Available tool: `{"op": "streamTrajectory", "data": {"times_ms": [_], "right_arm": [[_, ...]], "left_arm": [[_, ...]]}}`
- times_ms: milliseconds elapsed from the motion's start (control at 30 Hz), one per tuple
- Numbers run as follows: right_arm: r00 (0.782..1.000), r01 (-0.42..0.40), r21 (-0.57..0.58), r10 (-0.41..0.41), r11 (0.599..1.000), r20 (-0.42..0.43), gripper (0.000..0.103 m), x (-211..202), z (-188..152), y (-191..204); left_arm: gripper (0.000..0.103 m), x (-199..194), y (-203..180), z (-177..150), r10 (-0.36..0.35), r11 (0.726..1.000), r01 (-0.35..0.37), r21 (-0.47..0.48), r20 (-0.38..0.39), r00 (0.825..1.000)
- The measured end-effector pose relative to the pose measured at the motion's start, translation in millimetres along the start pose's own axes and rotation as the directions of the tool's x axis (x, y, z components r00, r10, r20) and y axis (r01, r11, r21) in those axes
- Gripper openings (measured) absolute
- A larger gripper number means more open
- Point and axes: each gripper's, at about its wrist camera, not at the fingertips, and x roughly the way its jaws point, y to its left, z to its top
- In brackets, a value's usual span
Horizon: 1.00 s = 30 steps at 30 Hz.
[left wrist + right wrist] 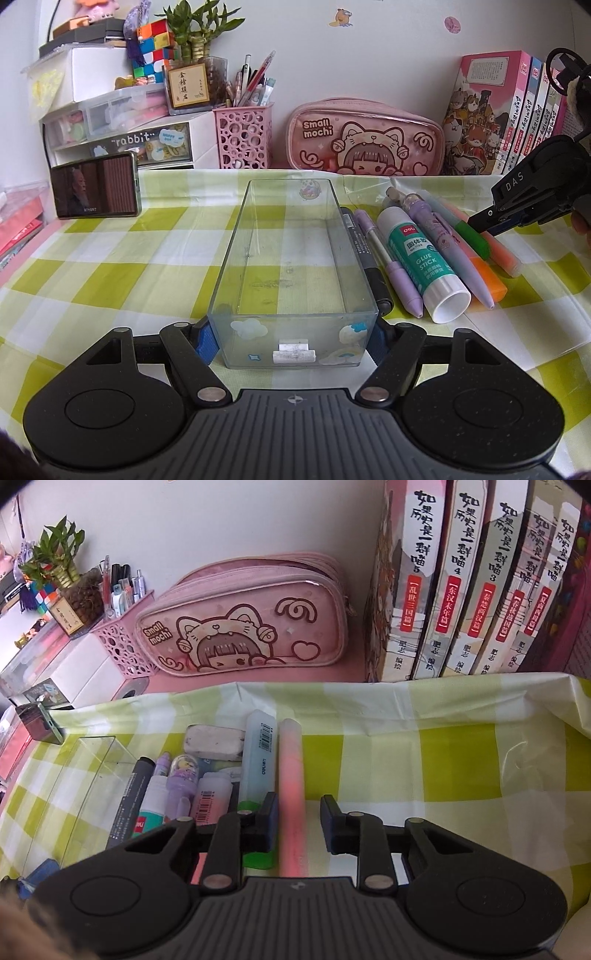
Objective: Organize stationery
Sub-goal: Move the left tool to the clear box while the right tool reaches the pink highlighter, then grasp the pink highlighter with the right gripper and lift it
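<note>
Clear plastic tray (291,258) sits on the checked cloth (110,266), near end pinched by the left gripper (291,341). Pens lie just beside it — right gripper (298,825), jaws spread, straddles a pink highlighter (291,775).

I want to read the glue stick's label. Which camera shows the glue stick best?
The left wrist view: the glue stick lies in full length, label readable. The right wrist view shows only part of it, its lower end hidden behind the right gripper.

"GLUE STICK" on glue stick (424,256); "Small mochi" on pencil case (365,138)
</note>
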Motion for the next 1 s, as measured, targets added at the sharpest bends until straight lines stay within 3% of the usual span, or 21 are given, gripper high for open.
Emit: {"op": "streamTrajectory", "data": {"times_ms": [233, 467, 733, 900, 1000], "right_arm": [[0.998, 0.069, -0.103, -0.069, 0.992, 0.001, 0.015, 4.8, 2.7, 16.4], [0.999, 0.040, -0.008, -0.040, 0.999, 0.030, 0.014, -9.2, -0.7, 4.1], [0.997, -0.056, 0.127, 0.050, 0.990, 0.055, 0.013, -23.0, -3.1, -2.8], [0.998, -0.049, 0.104, 0.046, 0.993, 0.032, 0.013, -18.5, -7.1, 3.7], [1.000, 0.001, 0.056, -0.002, 0.998, 0.021, 0.014, -11.3, -8.1, 10.7]], "left_arm": [[0.073, 0.0, -0.1, -0.1, -0.001, 1.000, 0.001, 0.000, 0.001, 1.000], [0.073, -0.3, -0.6, 0.1, 0.000, 1.000, 0.000, 0.000, 0.001, 1.000], [0.073, -0.3, -0.7, 0.0, 0.001, 1.000, -0.001, 0.001, 0.002, 1.000], [0.073, -0.3, -0.8, -0.2, 0.002, 1.000, -0.002, 0.001, 0.002, 1.000], [0.073, -0.8, -1.2, 0.5, 0.002, 1.000, -0.002, 0.003, 0.003, 1.000]]}}
